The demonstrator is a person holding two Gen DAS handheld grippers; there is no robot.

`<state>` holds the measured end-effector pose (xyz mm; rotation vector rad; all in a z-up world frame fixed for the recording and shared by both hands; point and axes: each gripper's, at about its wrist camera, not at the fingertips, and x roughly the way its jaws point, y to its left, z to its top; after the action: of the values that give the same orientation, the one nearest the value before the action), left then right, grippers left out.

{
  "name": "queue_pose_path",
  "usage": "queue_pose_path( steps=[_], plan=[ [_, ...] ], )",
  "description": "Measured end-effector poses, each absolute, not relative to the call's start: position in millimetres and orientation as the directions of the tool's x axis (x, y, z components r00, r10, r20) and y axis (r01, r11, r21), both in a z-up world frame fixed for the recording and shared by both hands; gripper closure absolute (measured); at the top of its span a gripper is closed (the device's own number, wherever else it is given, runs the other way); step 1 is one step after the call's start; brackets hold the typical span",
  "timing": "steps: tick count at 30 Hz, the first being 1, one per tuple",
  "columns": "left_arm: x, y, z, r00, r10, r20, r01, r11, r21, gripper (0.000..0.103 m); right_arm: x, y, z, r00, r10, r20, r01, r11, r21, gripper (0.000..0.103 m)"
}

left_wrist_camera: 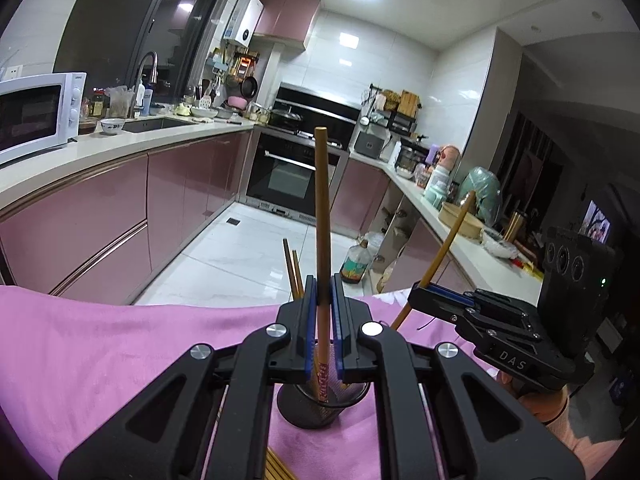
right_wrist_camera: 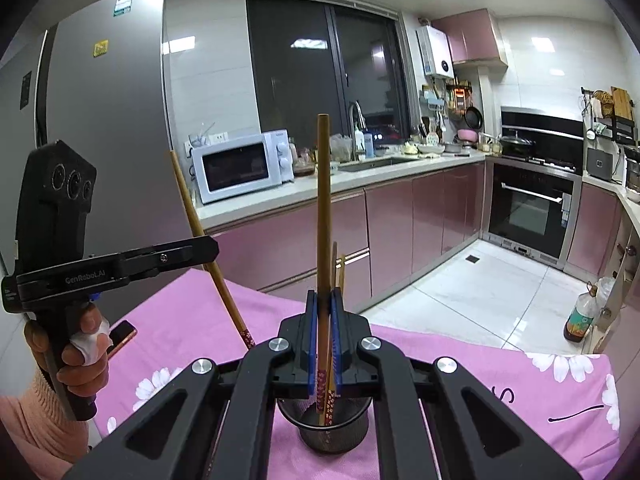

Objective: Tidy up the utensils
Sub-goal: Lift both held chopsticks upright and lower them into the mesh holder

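My left gripper (left_wrist_camera: pixel 323 292) is shut on a wooden chopstick (left_wrist_camera: pixel 321 200) that stands nearly upright, its red patterned end over a black mesh cup (left_wrist_camera: pixel 320 408). Two more chopsticks (left_wrist_camera: pixel 292 268) stand in that cup. To the right, my right gripper (left_wrist_camera: pixel 418 294) grips a slanted chopstick (left_wrist_camera: pixel 448 248). In the right wrist view, the right gripper (right_wrist_camera: pixel 323 298) is shut on its upright chopstick (right_wrist_camera: pixel 323 200) above the mesh cup (right_wrist_camera: pixel 332 428). The left gripper (right_wrist_camera: pixel 210 246) is at the left, with its chopstick (right_wrist_camera: pixel 200 224) ending just above the cloth beside the cup.
A pink flowered cloth (right_wrist_camera: pixel 500 384) covers the table. A phone (right_wrist_camera: pixel 122 336) lies at its left edge, near a hand on the left handle. More chopsticks (left_wrist_camera: pixel 276 468) lie on the cloth under my left gripper. Kitchen counters, an oven and a floor bottle (right_wrist_camera: pixel 580 320) stand beyond the table.
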<state>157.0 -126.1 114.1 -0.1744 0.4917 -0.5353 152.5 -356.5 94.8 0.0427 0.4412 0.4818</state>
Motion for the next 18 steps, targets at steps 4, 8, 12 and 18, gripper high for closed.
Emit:
queue_pose_path(
  steps=[4,8,12,18],
  plan=[
    [168.4,-134.0,106.3,0.737,-0.521,-0.432,0.444,0.854,-0.271,0.096,158.7,-352.9,89.7,0.786,0.45,-0.425,-0.435,0.89,0.138,0.098],
    [179.0,-138.2,97.1,0.719,-0.52,-0.461,0.449,0.854,-0.263,0.096,165.7,-351.1,84.8,0.778,0.444,-0.444,-0.428,0.892,0.143,0.098],
    [188.2,-149.1,85.5,0.698,-0.513,-0.5,0.454,0.857,-0.245,0.096,174.0,-346.5,77.7,0.765,0.439,-0.472,-0.423,0.894,0.148,0.098],
    [203.6,-157.3,67.6,0.662,-0.512,-0.547,0.462,0.854,-0.24,0.096,183.0,-342.2,67.4,0.739,0.437,-0.513,-0.419,0.894,0.157,0.098]
  ],
)
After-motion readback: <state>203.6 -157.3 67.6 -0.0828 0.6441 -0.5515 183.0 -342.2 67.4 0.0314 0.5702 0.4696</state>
